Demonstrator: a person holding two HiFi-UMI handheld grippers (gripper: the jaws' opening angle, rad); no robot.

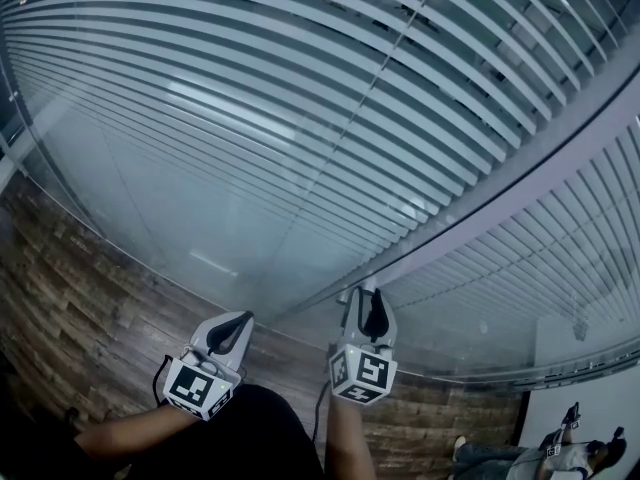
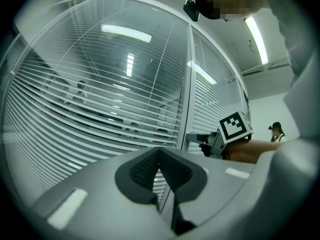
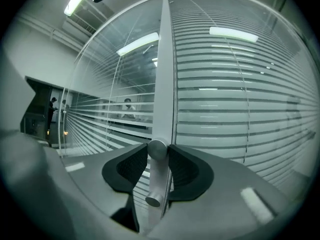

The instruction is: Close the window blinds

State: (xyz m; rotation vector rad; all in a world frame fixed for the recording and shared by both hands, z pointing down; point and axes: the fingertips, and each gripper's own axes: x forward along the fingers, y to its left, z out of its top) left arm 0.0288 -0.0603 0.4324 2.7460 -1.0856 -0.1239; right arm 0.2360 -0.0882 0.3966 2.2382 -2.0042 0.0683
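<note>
Behind glass, white blinds hang slats open; right tongs clasp their knob.

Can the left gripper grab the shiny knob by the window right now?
Probably not. The right gripper hugs the metal knob on both sides, so there is little room left on it. The left gripper sits off to the side of the window frame, with its jaws together.
</note>
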